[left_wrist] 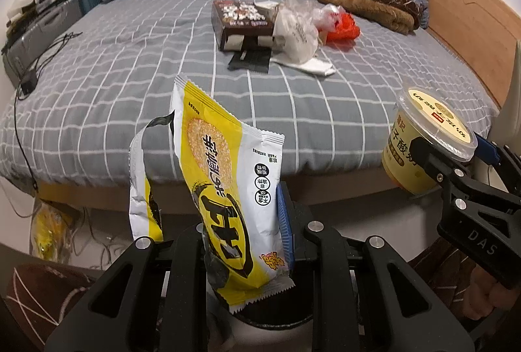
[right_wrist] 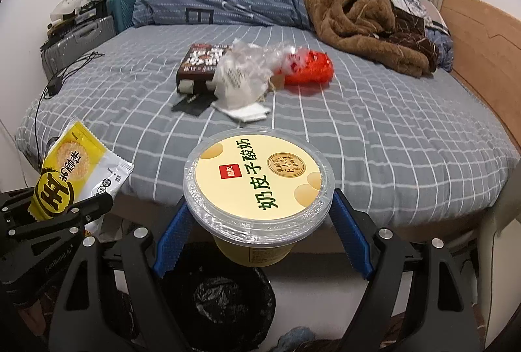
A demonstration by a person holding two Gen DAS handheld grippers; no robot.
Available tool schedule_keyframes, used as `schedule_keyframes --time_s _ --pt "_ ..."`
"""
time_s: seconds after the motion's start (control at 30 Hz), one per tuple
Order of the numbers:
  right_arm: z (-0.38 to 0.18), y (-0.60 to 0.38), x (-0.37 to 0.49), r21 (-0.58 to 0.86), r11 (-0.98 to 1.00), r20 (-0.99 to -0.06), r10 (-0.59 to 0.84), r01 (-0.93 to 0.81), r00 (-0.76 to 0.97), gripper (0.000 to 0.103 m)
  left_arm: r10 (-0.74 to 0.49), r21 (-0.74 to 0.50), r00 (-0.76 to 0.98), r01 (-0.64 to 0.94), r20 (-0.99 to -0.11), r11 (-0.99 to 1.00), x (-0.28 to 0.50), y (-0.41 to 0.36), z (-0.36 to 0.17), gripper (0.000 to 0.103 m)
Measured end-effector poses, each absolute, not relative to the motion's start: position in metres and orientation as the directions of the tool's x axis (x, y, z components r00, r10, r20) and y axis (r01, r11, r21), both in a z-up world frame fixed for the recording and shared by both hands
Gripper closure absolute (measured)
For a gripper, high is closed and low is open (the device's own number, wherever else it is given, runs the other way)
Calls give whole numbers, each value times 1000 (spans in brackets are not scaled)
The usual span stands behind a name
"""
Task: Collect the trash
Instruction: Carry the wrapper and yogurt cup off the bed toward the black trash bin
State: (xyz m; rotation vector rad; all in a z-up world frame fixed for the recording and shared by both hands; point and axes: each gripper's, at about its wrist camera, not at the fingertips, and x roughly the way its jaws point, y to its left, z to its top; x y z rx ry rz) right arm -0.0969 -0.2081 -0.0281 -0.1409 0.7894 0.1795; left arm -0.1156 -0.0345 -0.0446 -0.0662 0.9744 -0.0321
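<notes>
Left wrist view: the left hand-held gripper (left_wrist: 247, 241) is clamped on a yellow snack bag (left_wrist: 224, 189), held upright off the edge of the bed (left_wrist: 97, 91), likely for carrying to the bin. More trash (left_wrist: 276, 26) lies mid-bed, well apart.

Right wrist view: the right hand-held gripper (right_wrist: 260, 231) grips a yogurt cup (right_wrist: 259, 176) under its rim, lid level, directly above the black-lined bin (right_wrist: 228, 303), probably ready to drop.
</notes>
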Motion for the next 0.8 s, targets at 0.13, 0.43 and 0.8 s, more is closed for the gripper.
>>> schedule_keyframes --time_s 0.13,0.43,0.8 --pt "-36 -210 -104 -57 975 -732 105 -214 673 25 -54 -72 541 -11 -839 997 -125 -33 -54 82" --pt "-57 -209 -116 -41 975 -777 106 -219 620 25 -48 -71 494 -28 -868 997 -141 -30 -73 82" --pt "-96 -198 -118 -8 971 -838 125 -241 531 25 -51 -73 424 -34 -904 997 -140 -24 -111 82"
